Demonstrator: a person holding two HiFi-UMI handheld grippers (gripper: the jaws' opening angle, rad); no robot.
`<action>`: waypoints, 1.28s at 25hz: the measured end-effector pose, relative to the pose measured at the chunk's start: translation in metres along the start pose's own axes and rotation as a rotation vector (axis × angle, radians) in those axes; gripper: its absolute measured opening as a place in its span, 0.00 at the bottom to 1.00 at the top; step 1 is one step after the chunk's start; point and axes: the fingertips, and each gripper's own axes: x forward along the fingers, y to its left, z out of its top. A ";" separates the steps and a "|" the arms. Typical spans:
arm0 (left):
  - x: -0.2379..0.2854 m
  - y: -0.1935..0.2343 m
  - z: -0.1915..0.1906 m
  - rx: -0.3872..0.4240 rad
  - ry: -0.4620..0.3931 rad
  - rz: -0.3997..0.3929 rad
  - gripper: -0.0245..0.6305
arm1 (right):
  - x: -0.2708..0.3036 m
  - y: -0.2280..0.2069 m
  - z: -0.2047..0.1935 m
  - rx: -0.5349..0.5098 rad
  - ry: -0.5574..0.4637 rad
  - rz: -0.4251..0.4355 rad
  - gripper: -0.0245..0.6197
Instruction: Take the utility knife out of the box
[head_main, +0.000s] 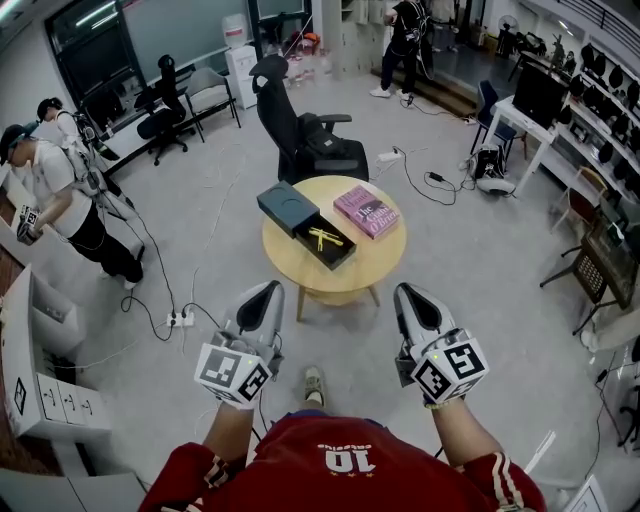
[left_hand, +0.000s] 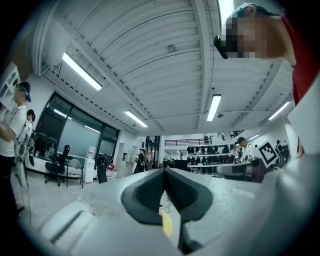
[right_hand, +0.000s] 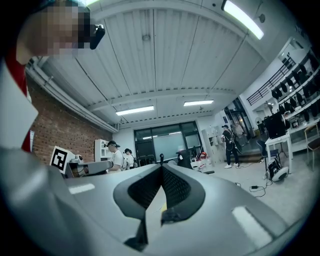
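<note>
On a small round wooden table (head_main: 380, 262) lies a dark box (head_main: 322, 244) with its drawer slid open, and a yellow utility knife (head_main: 324, 238) rests inside. The box's dark lid part (head_main: 288, 207) sits at the tray's far left end. My left gripper (head_main: 262, 297) and right gripper (head_main: 415, 297) hover side by side below the table's near edge, apart from the box, both shut and empty. In the left gripper view the left gripper's jaws (left_hand: 164, 171) meet at the tips; in the right gripper view the right gripper's jaws (right_hand: 161, 166) do the same. Both point across the room.
A pink book (head_main: 366, 211) lies on the table's right half. A black office chair (head_main: 300, 130) stands just behind the table. Cables and a power strip (head_main: 180, 319) lie on the floor to the left. Desks, shelves and several people line the room's edges.
</note>
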 end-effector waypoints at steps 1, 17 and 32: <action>0.007 0.004 -0.001 -0.002 0.001 -0.004 0.04 | 0.007 -0.004 0.000 0.003 0.002 -0.003 0.02; 0.122 0.100 0.008 0.003 -0.001 -0.073 0.04 | 0.139 -0.049 0.023 -0.010 -0.009 -0.026 0.02; 0.167 0.174 0.009 0.001 -0.011 -0.147 0.04 | 0.220 -0.044 0.025 -0.039 -0.014 -0.063 0.02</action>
